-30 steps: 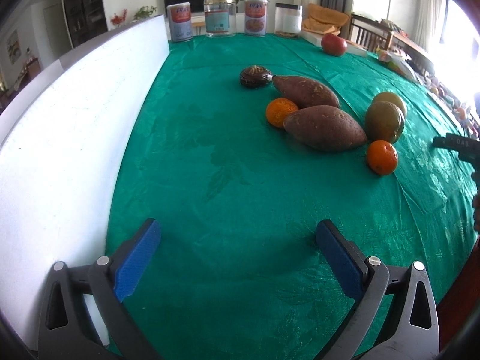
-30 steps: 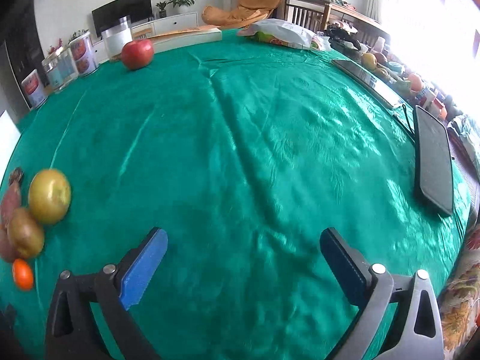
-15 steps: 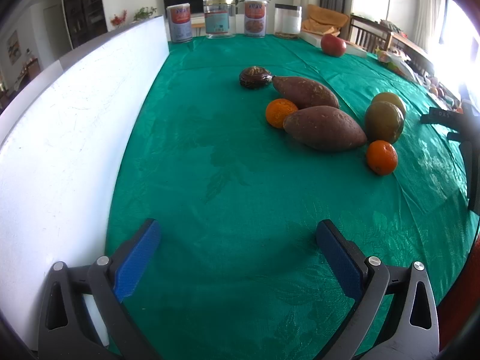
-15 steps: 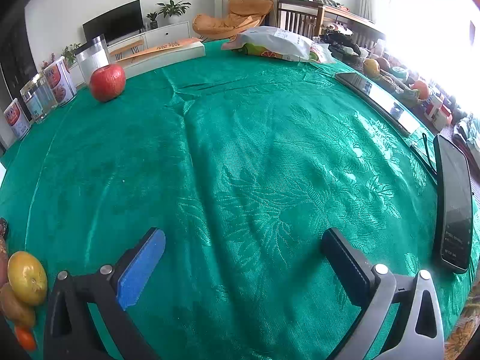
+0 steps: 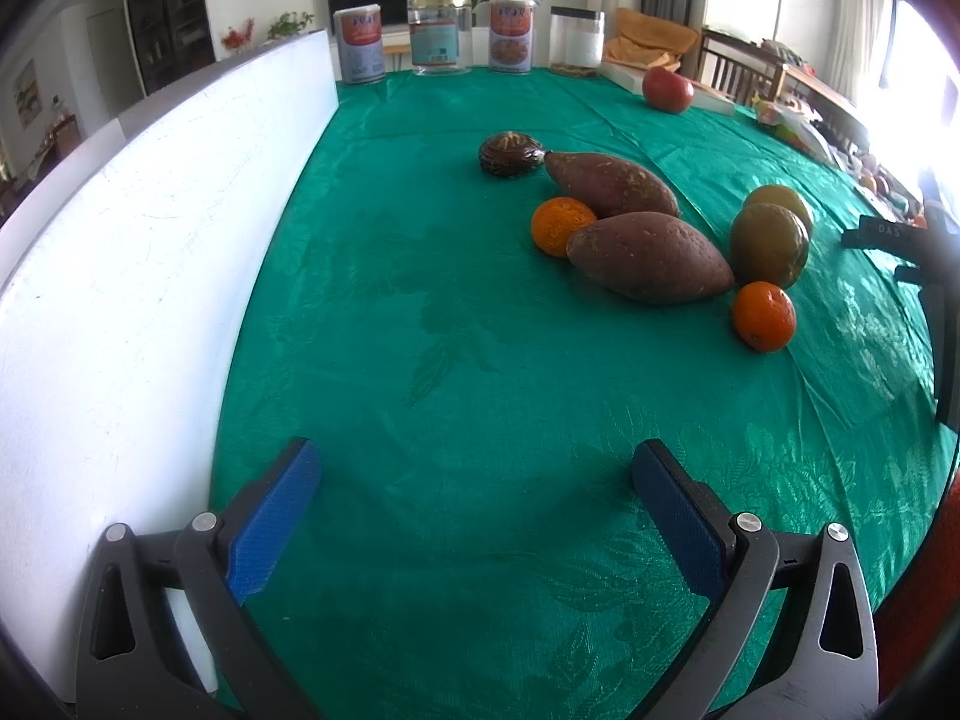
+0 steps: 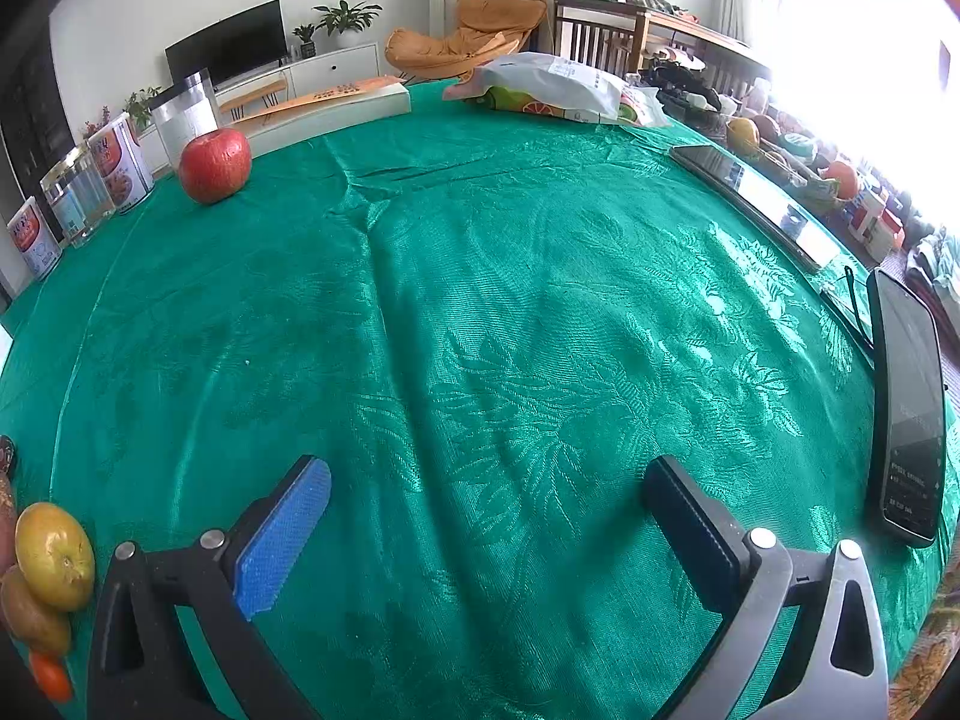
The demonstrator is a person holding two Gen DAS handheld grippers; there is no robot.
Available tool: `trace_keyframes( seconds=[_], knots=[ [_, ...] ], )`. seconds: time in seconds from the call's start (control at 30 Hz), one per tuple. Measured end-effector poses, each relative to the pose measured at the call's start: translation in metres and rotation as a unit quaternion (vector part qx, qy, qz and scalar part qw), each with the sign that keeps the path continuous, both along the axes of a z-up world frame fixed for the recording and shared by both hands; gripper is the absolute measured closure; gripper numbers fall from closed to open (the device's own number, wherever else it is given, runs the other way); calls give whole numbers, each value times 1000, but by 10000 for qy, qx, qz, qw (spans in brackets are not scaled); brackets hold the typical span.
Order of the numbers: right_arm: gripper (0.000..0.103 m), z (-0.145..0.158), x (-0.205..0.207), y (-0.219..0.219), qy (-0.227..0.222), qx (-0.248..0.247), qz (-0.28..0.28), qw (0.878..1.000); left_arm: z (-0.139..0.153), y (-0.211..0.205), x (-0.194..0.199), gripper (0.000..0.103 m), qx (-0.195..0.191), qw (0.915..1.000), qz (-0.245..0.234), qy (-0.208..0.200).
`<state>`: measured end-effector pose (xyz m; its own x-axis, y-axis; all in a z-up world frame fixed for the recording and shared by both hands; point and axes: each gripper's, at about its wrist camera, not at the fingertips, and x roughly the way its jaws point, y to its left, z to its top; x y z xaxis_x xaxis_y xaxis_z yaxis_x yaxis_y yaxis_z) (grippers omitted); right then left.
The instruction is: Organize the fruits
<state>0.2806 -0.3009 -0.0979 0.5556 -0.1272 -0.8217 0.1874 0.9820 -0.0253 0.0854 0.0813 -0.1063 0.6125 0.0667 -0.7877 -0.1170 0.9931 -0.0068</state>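
Now I am holding both sets of jaws wide apart and empty: the left gripper (image 5: 474, 474) is hovering unmoved, while the right gripper (image 6: 489, 489) is swinging away from the produce cluster toward the red apple (image 6: 214, 164), probably my next pick. Sweet potatoes (image 5: 648, 255), oranges (image 5: 763, 315) and green fruits (image 5: 769, 243) are lying together; bare green tablecloth (image 6: 480, 312) is leaving the approach unobstructed.
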Motion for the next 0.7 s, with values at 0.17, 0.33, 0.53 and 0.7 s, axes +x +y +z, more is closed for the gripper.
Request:
trace_keyframes(
  seconds=[0.17,0.33,0.53,0.7],
  knots=[
    [0,0,0,0,-1,0,1,10000,0,0,0,0,2,10000,-12,-8],
    [0,0,0,0,-2,0,1,10000,0,0,0,0,0,10000,-17,-11],
    [0,0,0,0,-2,0,1,10000,0,0,0,0,-3,10000,-5,-1],
    [0,0,0,0,-3,1,2,10000,0,0,1,0,-4,10000,26,5]
  ],
)
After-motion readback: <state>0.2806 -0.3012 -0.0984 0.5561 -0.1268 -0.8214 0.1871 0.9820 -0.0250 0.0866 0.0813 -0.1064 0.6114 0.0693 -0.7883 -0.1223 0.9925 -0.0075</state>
